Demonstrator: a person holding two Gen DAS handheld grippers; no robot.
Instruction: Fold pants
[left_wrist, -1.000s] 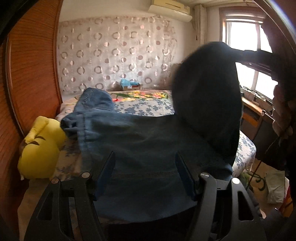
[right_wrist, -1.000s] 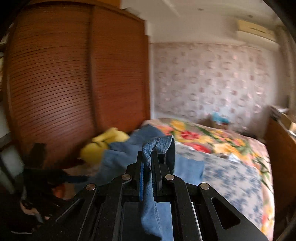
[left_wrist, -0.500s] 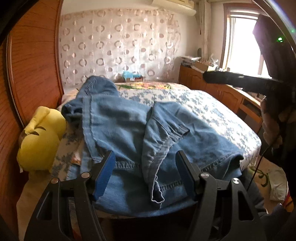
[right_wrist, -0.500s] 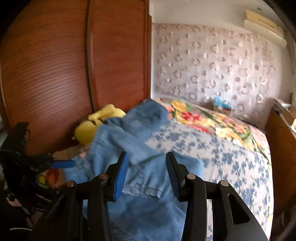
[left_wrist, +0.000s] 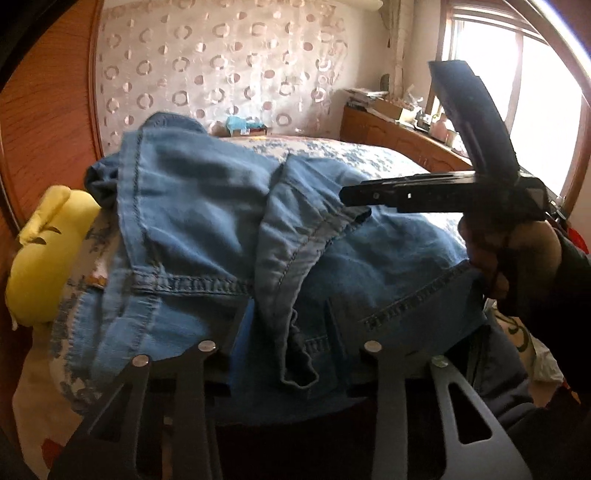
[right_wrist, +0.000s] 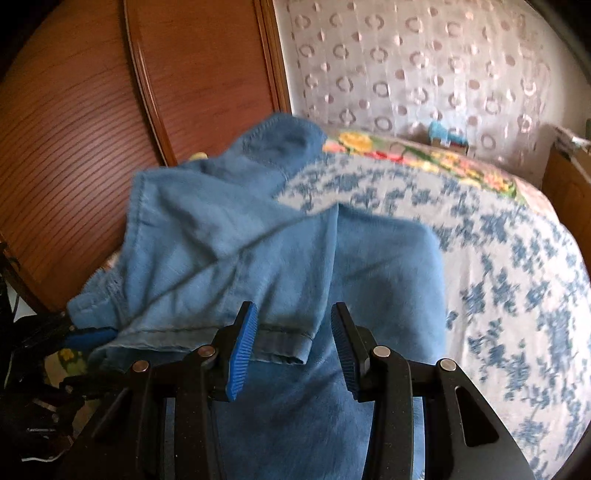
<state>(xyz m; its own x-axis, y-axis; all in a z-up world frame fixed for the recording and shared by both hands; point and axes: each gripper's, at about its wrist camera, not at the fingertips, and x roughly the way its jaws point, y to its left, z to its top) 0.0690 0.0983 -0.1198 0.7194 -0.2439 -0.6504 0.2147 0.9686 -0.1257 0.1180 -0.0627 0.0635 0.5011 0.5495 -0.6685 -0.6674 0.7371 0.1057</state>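
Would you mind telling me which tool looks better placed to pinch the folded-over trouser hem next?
Probably the left. The left tool is open with the hem end of the folded jeans hanging between its fingers. The right tool is also open, but hovers above the denim with its hem just ahead.

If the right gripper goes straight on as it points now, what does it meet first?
Most likely the jeans: the right gripper is open, with the hemmed leg end right ahead between its fingers. Depth is unclear.

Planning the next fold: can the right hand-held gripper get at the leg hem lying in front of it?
Probably yes. The right hand-held gripper is open, and the hem of the jeans lies on top, uncovered, between its fingers.
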